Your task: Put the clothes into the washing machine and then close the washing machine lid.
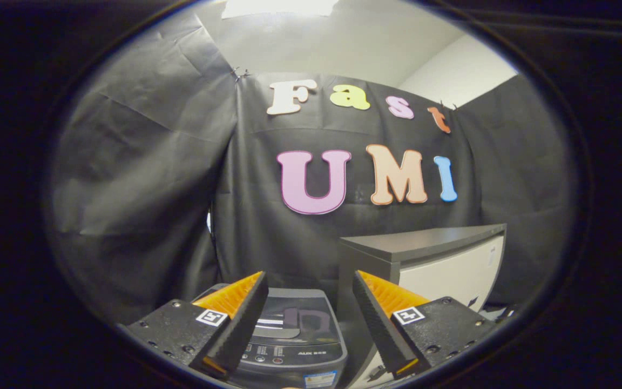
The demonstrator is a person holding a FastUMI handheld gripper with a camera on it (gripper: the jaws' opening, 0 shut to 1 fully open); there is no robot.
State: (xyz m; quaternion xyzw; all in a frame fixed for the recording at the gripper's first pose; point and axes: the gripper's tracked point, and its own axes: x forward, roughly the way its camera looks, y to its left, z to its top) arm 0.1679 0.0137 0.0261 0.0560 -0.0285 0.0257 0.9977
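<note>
A small grey top-loading washing machine (297, 337) stands on the floor below and just ahead of my fingers. Its glossy dark lid (297, 319) lies flat and shut, and the control panel (284, 354) faces me. My gripper (308, 281) hangs above the machine with its fingers spread wide apart and nothing between them. The left finger (235, 324) covers the machine's left side. No clothes are in sight.
A cabinet (424, 259) with a dark grey top and a white front stands right beside the machine, behind my right finger (384, 319). Black cloth walls close the booth behind and to the left. A white ceiling with a bright light sits above.
</note>
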